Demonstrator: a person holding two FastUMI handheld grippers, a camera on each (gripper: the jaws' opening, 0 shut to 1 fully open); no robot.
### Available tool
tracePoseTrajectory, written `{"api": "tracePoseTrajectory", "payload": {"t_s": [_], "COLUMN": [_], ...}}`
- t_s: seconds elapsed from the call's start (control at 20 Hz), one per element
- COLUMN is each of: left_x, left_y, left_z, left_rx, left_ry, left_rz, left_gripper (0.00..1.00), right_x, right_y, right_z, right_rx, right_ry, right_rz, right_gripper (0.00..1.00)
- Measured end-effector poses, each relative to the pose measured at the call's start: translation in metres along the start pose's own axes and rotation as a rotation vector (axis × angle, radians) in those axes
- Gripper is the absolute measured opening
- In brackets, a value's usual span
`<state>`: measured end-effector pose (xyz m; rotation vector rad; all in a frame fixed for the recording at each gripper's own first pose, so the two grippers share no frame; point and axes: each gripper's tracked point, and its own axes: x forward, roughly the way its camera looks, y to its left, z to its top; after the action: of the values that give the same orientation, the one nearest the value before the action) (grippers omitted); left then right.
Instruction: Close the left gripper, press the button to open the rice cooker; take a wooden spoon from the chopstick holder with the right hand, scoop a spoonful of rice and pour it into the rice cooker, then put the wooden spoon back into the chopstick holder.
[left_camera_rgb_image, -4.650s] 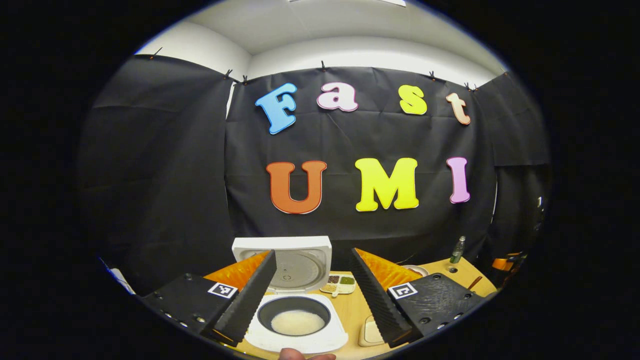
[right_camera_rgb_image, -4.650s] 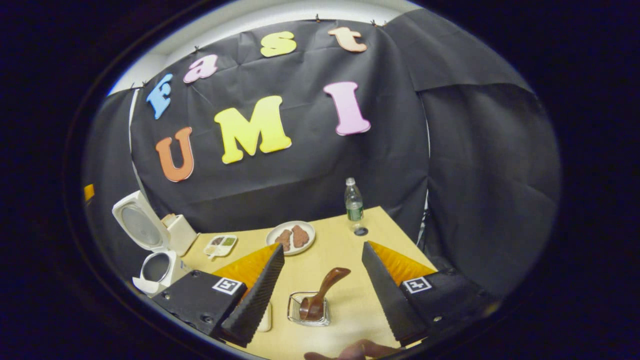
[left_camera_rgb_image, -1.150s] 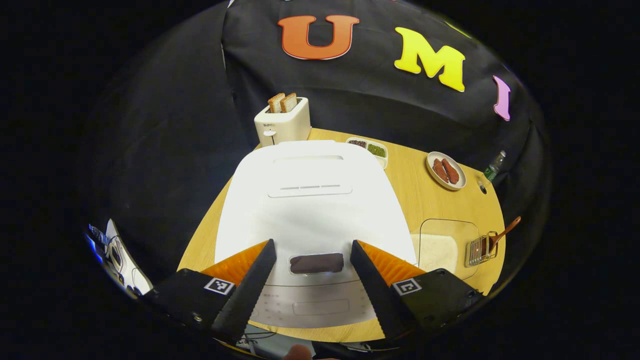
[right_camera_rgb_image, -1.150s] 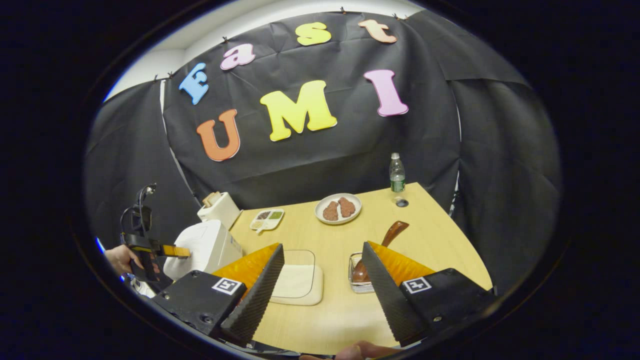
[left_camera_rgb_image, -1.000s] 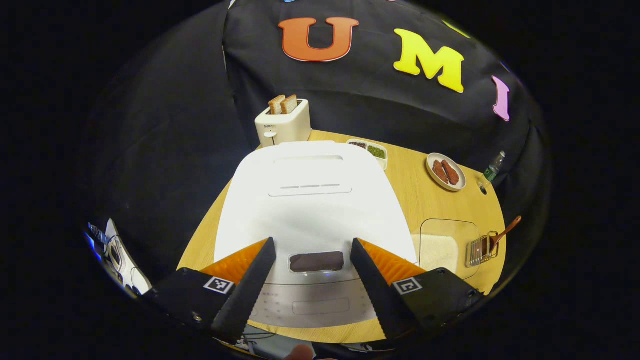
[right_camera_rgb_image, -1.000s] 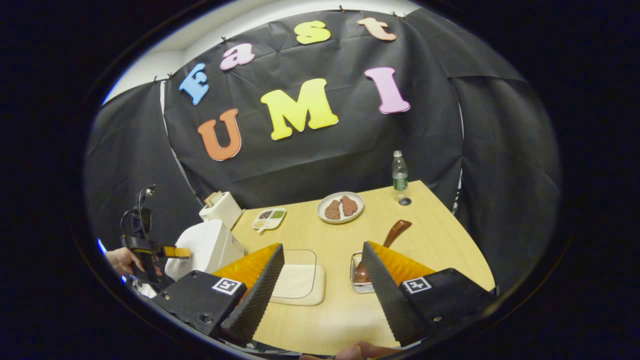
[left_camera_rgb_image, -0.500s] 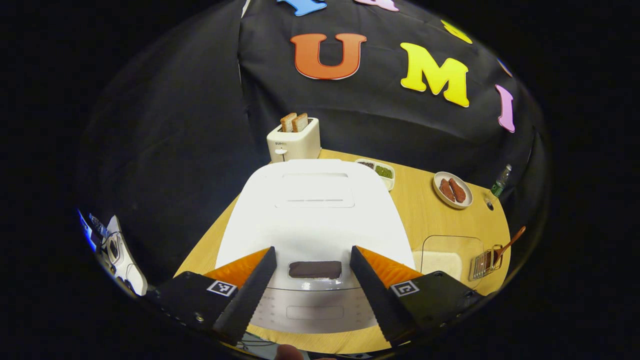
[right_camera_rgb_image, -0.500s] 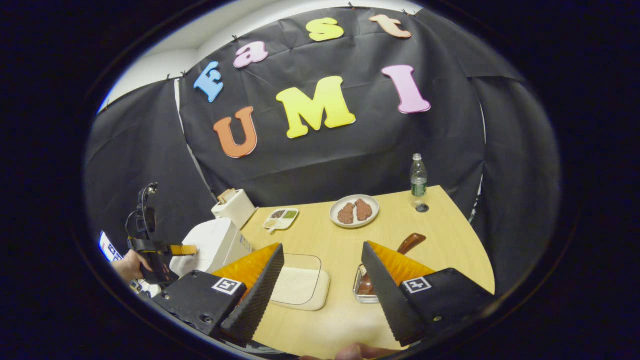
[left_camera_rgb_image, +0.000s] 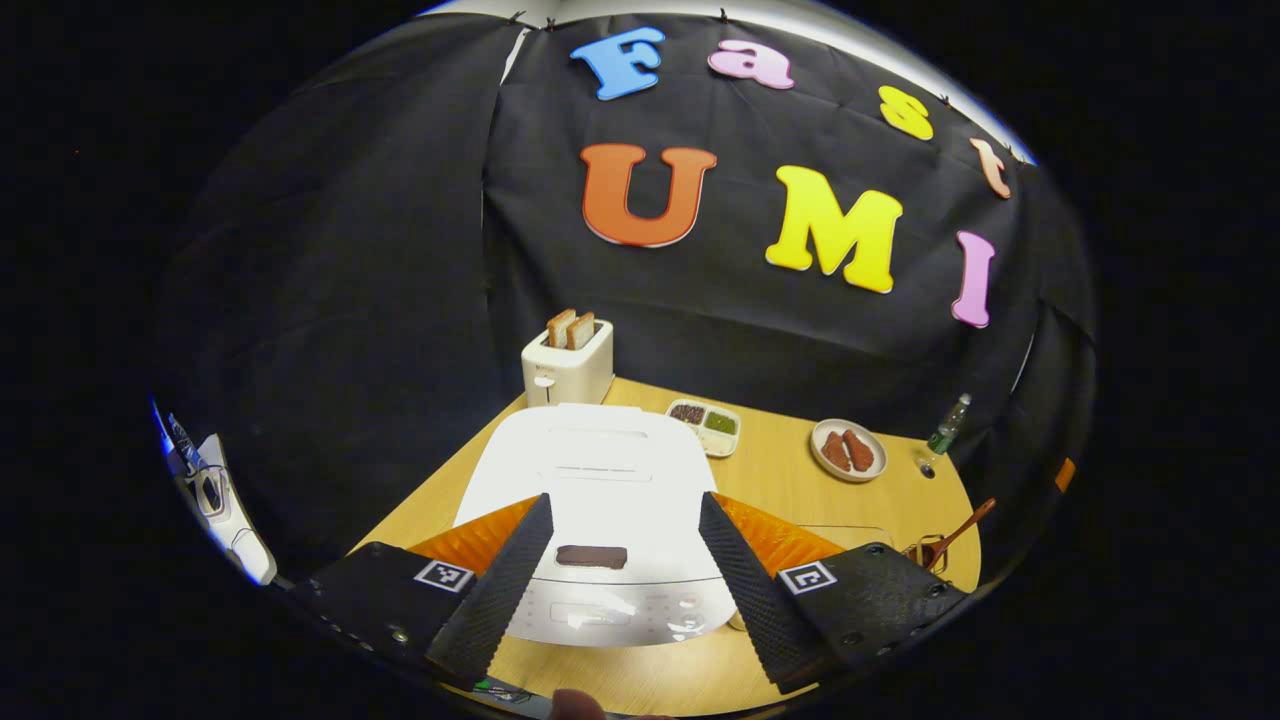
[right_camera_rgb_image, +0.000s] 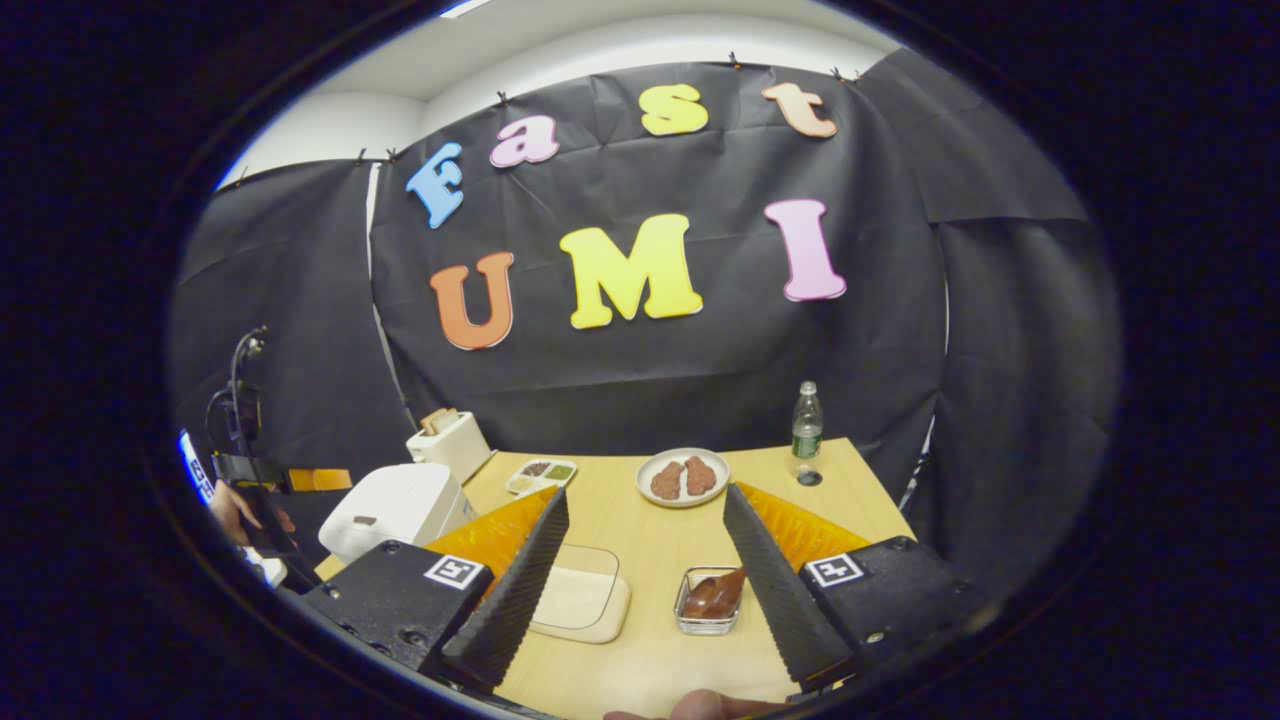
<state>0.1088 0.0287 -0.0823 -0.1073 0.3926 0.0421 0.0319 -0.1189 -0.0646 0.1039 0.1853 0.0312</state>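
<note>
Your rice cooker (left_camera_rgb_image: 600, 490) sits lidded, spoon (right_camera_rgb_image: 712, 596) in its holder (right_camera_rgb_image: 706, 618); both your left gripper (left_camera_rgb_image: 622, 590) and right gripper (right_camera_rgb_image: 640, 590) gape unclenched, everything remains.

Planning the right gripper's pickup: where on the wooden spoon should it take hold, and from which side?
Grip the wooden spoon by its handle, probably from above. In the left gripper view the handle sticks up and out of the chopstick holder at a slant, free of the wire walls, while the bowl sits down inside. The right gripper is open, short of the holder.
</note>
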Motion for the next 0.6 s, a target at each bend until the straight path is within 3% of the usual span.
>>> {"api": "tracePoseTrajectory", "payload": {"t_s": [0.4, 0.6], "left_x": [-0.131, -0.180], "left_y": [-0.053, -0.065], "left_z": [0.046, 0.047], "left_rx": [0.125, 0.150], "left_ry": [-0.292, -0.383], "left_rz": [-0.180, -0.220], "left_gripper": [0.94, 0.94], "right_x": [-0.096, -0.145], "right_y": [0.050, 0.074], "right_z": [0.042, 0.046], "right_rx": [-0.049, -0.074], "right_ry": [-0.181, -0.233], "right_rz": [-0.091, -0.113], "right_gripper": [1.00, 1.00]}}
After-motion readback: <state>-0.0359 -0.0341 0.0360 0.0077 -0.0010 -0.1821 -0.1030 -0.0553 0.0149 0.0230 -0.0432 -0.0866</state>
